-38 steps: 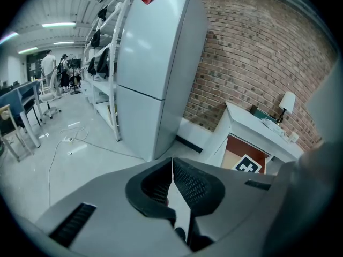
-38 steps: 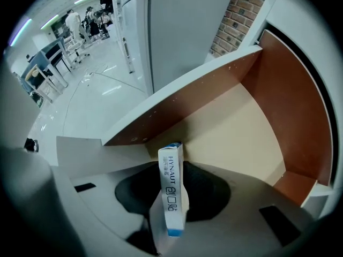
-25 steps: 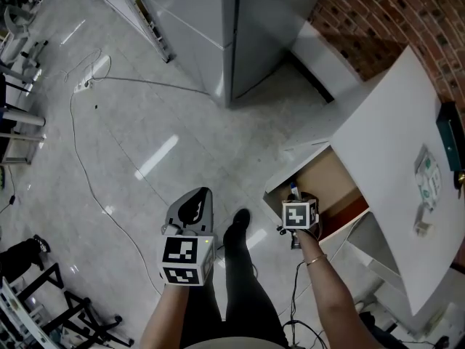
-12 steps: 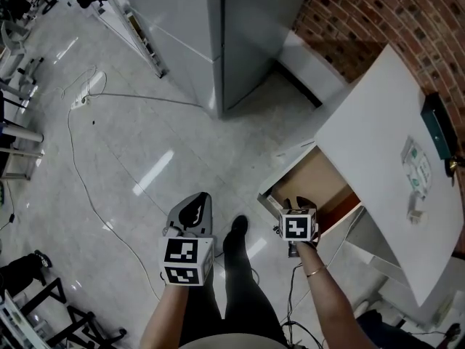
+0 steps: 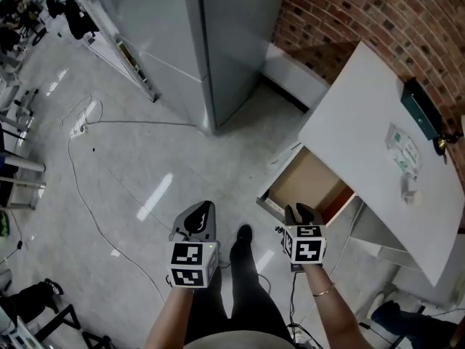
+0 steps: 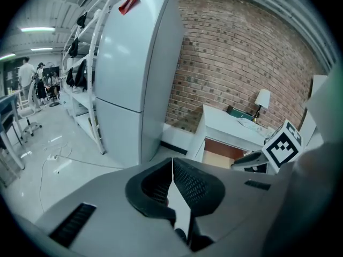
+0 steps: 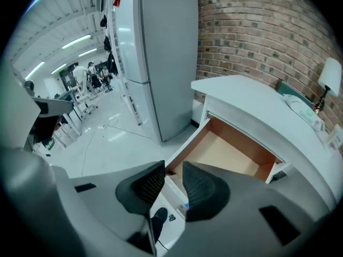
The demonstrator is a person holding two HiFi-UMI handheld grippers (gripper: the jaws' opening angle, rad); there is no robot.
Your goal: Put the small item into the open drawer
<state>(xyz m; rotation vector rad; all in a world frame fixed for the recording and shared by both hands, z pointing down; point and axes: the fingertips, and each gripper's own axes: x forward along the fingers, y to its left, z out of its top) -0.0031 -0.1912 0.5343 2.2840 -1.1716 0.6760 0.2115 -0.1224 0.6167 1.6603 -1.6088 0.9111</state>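
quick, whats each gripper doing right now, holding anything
Left gripper: shut, nothing held.
Right gripper: jaws apart and closing, nothing between them.

No legible text, brand or number was found. The left marker cube (image 5: 193, 263) and right marker cube (image 5: 304, 243) carried only black-and-white square patterns, no letters. A red tag (image 6: 128, 4) at 11 o'clock in the left gripper view, high on the refrigerator (image 6: 136, 74), was unreadable. Print on the packet (image 5: 403, 150), at 2 o'clock on the white desk (image 5: 356, 115), was too small to read.
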